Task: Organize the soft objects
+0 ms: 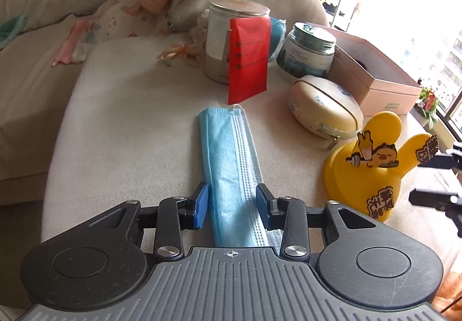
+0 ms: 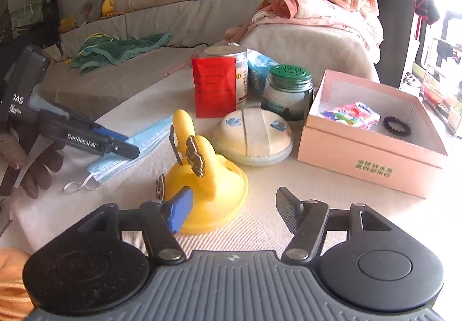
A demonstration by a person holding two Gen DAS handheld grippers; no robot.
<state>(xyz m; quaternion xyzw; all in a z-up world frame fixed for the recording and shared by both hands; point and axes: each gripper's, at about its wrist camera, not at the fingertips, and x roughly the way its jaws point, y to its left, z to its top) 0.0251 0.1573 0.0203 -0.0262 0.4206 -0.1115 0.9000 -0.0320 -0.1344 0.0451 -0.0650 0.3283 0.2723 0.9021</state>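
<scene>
A folded blue face mask (image 1: 231, 159) lies lengthwise on the beige cushion. My left gripper (image 1: 232, 202) is open with its blue pads on either side of the mask's near end, not clamped. In the right wrist view the mask (image 2: 138, 144) lies under the left gripper (image 2: 121, 146). My right gripper (image 2: 231, 209) is open and empty, low over the cushion just in front of a yellow rabbit-ear stand (image 2: 202, 176). A pink open box (image 2: 372, 136) at the right holds a tissue pack (image 2: 350, 114) and a black bead bracelet (image 2: 397, 126).
A red packet (image 1: 248, 61) leans on a tall tin (image 1: 231, 40). A green-lidded jar (image 1: 309, 52), a round cream pouch (image 1: 323, 105) and the yellow stand (image 1: 372, 165) sit right of the mask. Pink clothes (image 2: 317, 6) pile on the sofa arm; a green cloth (image 2: 121, 49) lies behind.
</scene>
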